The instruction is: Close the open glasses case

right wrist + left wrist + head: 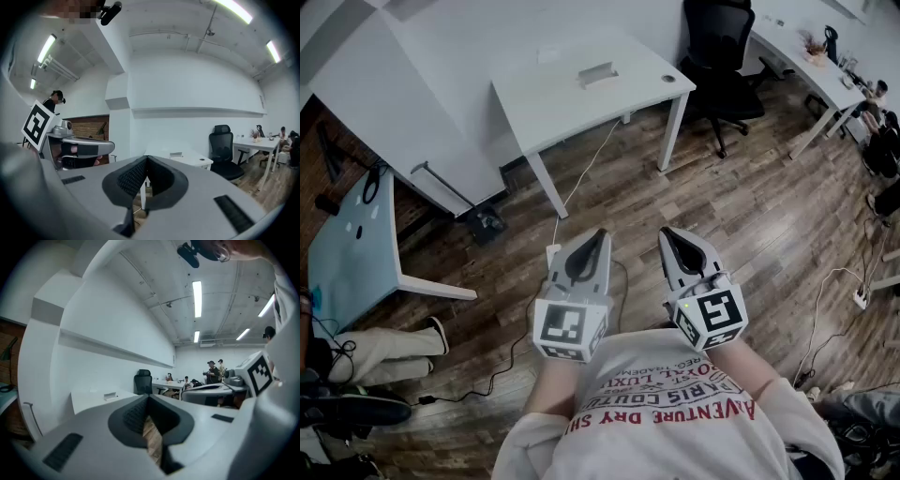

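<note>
I hold both grippers close to my chest, low in the middle of the head view, over the wood floor (750, 206). My left gripper (598, 233) has its fingers (132, 416) pressed together at the tips, with nothing between them; only a sliver of floor shows through the gap lower down. My right gripper (667, 232) is the same, its fingers (132, 175) meeting at the tips and pinching nothing.

The case (598, 74) is well apart from both, on the white desk (546, 105) in the upper middle of the head view. It sits toward the desk's far right part, and the grippers point roughly up the frame toward that desk. It is a small pale oblong. Its long axis runs across the frame from left to right, with the right end tilted slightly upward. It is too small for me to make out how its lid stands.

In the left gripper view the case (110, 395) shows just left of the fingertips, on the desk top. In the right gripper view it (176, 154) shows just right of the fingertips. A black chair (722, 47) stands to the right of the desk.
</note>
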